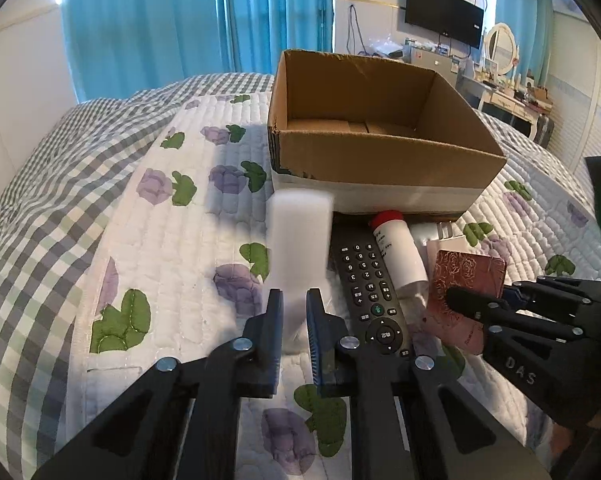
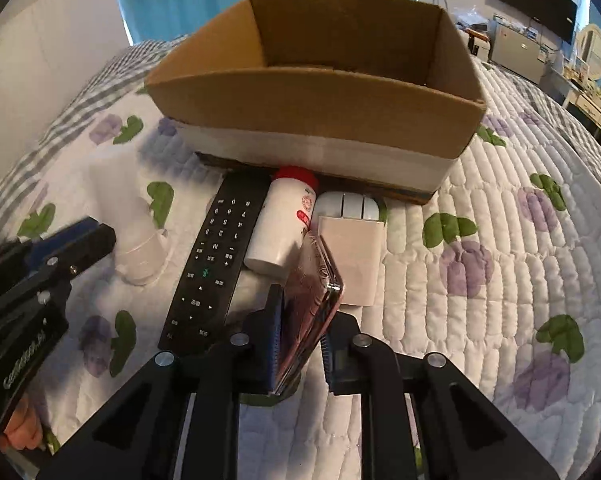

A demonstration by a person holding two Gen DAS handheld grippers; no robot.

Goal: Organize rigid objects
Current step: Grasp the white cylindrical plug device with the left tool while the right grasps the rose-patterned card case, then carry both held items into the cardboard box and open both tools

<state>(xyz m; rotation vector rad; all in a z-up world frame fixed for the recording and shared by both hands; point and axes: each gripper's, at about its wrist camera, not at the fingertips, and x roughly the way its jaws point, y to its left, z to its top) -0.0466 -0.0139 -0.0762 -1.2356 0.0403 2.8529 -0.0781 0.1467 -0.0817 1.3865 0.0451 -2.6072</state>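
At centre frame of the left wrist view, the left gripper [image 1: 294,300] is clamped on the narrow neck of a translucent white plastic bottle [image 1: 300,236], which is blurred and points toward the open brown cardboard box [image 1: 384,148] in the upper middle. In the right wrist view, lower centre, the right gripper [image 2: 300,320] has a dark red rose-patterned flat case [image 2: 314,280] standing on edge between its fingers; the left finger touches it, but whether the right finger bears on it cannot be told.

Remaining items lie in a row just below the box's front wall, on the white quilted bedspread with purple flowers [image 2: 480,280]:
- black remote control with white-marked keys [image 2: 216,256];
- white cylindrical bottle with a red cap [image 2: 284,224], touching the remote;
- white rounded device with three segments [image 2: 350,206];
- plain white rectangular block [image 2: 356,260].

Judged step: lift both held items into the box, which shows bare floor.

Recommended procedure:
1. Confirm the case is firmly pinched before lifting.
2. Raise each item clear of the front wall's rim.
3. Move one gripper at a time; they work near each other.
4. Lower fully before releasing.
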